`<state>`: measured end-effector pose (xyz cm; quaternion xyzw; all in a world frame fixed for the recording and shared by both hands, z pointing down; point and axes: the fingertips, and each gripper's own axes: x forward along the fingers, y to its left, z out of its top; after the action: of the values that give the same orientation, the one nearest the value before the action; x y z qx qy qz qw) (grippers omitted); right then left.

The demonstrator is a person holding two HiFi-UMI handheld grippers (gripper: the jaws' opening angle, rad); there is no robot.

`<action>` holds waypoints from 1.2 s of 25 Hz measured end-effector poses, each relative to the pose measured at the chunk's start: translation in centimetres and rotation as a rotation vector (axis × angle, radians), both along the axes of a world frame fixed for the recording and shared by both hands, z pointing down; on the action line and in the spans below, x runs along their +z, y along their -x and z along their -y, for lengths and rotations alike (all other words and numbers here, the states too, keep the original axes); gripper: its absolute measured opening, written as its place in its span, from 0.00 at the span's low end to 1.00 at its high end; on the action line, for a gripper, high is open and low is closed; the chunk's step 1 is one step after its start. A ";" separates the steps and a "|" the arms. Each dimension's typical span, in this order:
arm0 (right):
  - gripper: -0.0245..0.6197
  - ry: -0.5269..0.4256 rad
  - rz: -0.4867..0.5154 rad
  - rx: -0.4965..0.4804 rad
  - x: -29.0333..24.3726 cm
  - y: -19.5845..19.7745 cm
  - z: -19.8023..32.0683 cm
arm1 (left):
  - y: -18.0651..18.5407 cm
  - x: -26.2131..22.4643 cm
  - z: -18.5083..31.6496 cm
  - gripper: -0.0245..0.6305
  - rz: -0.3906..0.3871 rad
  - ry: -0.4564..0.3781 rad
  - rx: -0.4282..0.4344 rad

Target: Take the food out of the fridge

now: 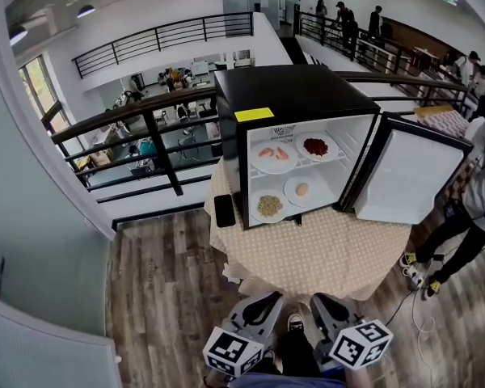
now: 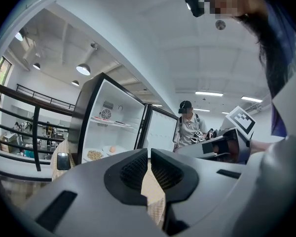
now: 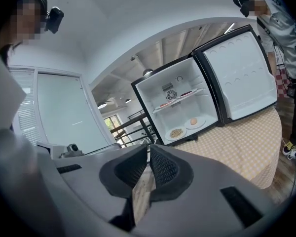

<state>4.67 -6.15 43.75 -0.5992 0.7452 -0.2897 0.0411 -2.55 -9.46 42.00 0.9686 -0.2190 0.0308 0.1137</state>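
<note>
A small black fridge point(image 1: 287, 95) stands on a round table with its door point(image 1: 404, 176) swung open to the right. On the upper shelf sit a plate of pink food point(image 1: 273, 155) and a plate of red food point(image 1: 315, 146). On the fridge floor are a plate of beige grains point(image 1: 268, 207) and a plate with an egg-like item point(image 1: 301, 189). My left gripper point(image 1: 268, 303) and right gripper point(image 1: 322, 304) hang side by side near the table's front edge, both shut and empty. The grain plate point(image 3: 176, 133) and egg plate point(image 3: 193, 122) also show in the right gripper view.
The table carries a beige checked cloth point(image 1: 323, 249). A black phone point(image 1: 225, 210) leans at the fridge's left. A person point(image 1: 477, 200) stands to the right behind the door. A black railing point(image 1: 145, 128) runs behind the table. Wood floor lies below.
</note>
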 end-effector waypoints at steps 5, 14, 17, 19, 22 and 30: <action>0.08 0.020 0.031 -0.038 1.4 -0.6 2.6 | -0.2 1.1 2.3 0.06 0.038 0.008 -0.047; 0.08 0.066 0.004 -0.128 3.5 -5.2 10.7 | -4.8 3.1 8.9 0.06 0.125 -0.026 -0.095; 0.08 0.088 0.016 -0.149 4.3 -6.5 13.1 | -6.6 3.2 10.7 0.06 0.135 -0.026 -0.091; 0.08 0.102 0.032 -0.159 4.8 -7.1 14.6 | -7.5 3.5 11.6 0.06 0.144 -0.025 -0.083; 0.08 0.123 0.050 -0.171 5.6 -7.7 16.6 | -8.6 4.2 13.0 0.06 0.161 -0.015 -0.087; 0.08 0.179 0.071 -0.202 8.8 -8.6 21.3 | -9.7 7.3 16.7 0.07 0.130 0.081 -0.127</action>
<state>13.32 -27.42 52.59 -0.5119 0.7709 -0.3787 -0.0158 7.13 -26.13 49.31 0.9433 -0.2853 0.0954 0.1401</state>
